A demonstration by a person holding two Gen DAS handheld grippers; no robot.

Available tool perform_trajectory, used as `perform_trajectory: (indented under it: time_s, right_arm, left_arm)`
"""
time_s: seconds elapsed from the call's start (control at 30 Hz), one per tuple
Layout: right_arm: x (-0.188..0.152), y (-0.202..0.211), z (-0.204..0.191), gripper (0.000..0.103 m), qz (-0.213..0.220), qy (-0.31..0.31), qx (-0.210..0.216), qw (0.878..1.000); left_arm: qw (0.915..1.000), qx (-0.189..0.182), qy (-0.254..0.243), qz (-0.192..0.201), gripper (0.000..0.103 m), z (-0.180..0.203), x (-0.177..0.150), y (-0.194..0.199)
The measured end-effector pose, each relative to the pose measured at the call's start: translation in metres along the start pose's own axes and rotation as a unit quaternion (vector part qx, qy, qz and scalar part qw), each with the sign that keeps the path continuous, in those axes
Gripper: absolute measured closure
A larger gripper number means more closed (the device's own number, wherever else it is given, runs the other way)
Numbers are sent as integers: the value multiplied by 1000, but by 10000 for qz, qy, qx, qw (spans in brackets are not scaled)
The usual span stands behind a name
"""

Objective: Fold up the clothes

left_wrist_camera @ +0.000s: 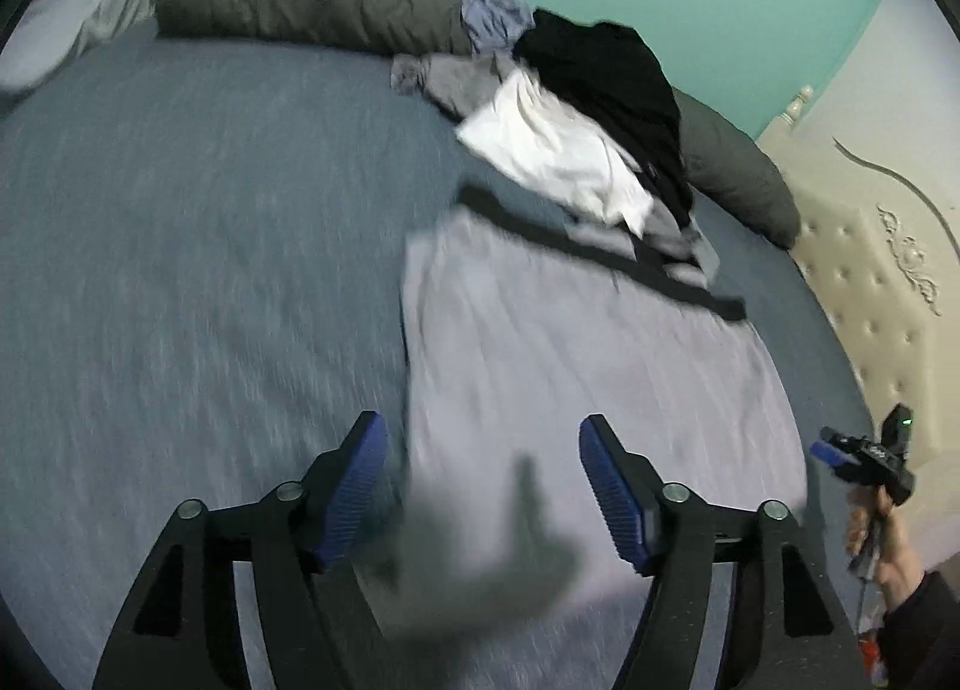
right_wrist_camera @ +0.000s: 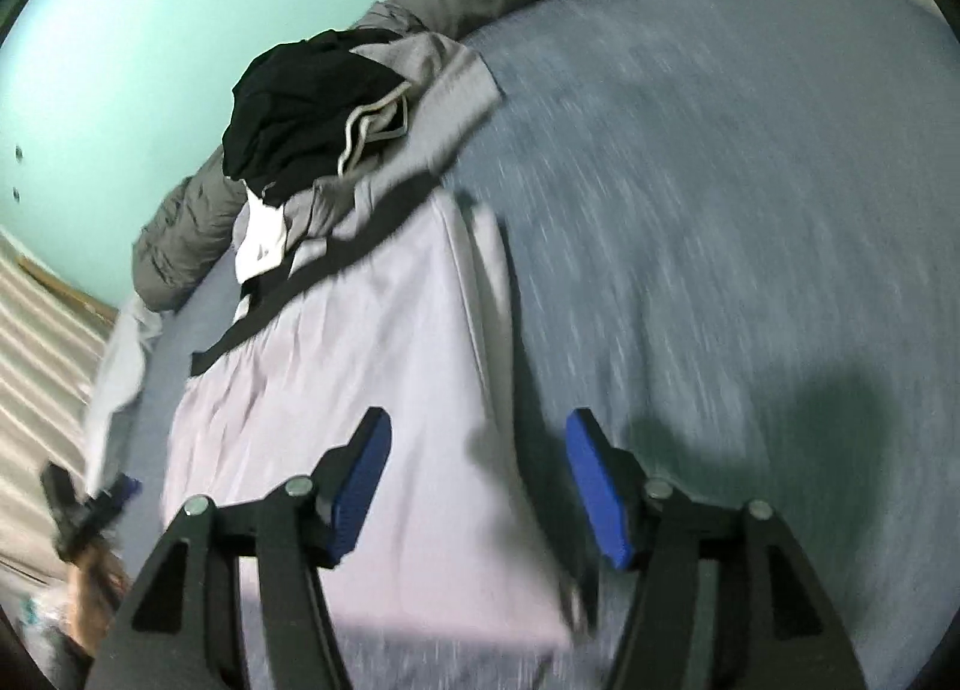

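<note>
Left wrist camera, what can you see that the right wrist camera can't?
Only the left wrist view shows the cream padded headboard and the white garment spread wide. Only the right wrist view shows the striped surface beside the bed. Both show the pale lilac garment with its black waistband, the clothes pile and the blue bedsheet.
</note>
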State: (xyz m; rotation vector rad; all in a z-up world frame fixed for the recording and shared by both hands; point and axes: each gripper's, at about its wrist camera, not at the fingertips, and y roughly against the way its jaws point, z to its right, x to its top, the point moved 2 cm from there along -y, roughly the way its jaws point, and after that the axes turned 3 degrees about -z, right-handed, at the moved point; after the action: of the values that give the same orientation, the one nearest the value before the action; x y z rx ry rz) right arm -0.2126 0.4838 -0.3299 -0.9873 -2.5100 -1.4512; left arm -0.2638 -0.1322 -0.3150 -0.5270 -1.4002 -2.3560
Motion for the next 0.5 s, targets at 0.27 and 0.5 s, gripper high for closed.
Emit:
perform_trajectory:
  time_s: [0.27, 0.5]
  right_arm:
    - [-57, -8, 28, 38, -220, -943, 164, 9952]
    - [-62, -22, 16, 37, -288, -1088, 339, 9931]
  left_arm:
    - [9876, -710, 1395, -103, 28, -22, -78, -11]
    - [9829, -760, 1680, -20, 28, -27, -80, -24]
